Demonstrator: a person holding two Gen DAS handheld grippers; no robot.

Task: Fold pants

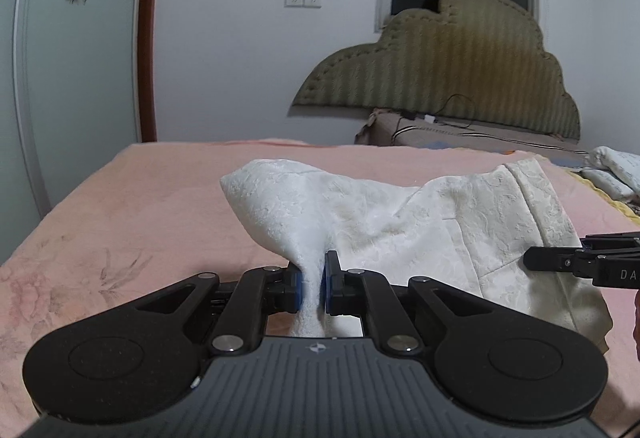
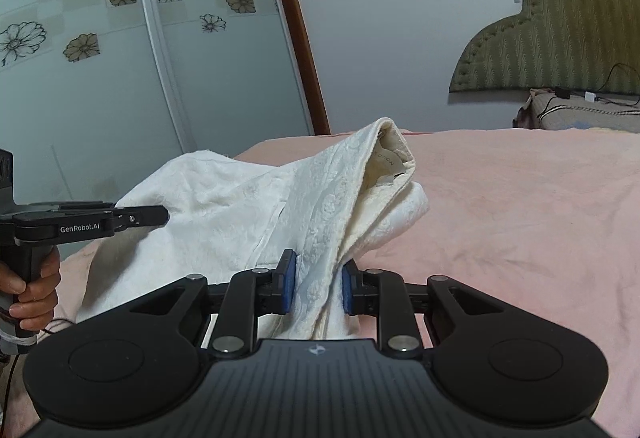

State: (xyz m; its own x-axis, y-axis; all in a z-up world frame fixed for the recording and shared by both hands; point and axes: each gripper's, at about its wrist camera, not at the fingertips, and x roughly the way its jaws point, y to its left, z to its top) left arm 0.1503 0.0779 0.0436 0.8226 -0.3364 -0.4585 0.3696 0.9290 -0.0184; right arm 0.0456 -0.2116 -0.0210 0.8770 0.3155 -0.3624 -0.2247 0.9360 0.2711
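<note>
Pants (image 1: 420, 222), white and textured, lie bunched on the pink bedspread (image 1: 120, 222), lifted at two edges. Your left gripper (image 1: 311, 288) pinches a gathered fold between its blue pads (image 1: 297, 290). Your right gripper (image 2: 318, 288) clamps the thicker waistband end (image 2: 384, 174), cloth rising ahead of both sets of fingers.

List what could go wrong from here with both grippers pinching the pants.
1. The left gripper pinches only a thin bunch of the pants; a pull may slip it free.
2. The right gripper clamps several bunched layers at the waistband, so the fold could come out uneven.
3. The fabric sags between them and may crease on the bed.
</note>
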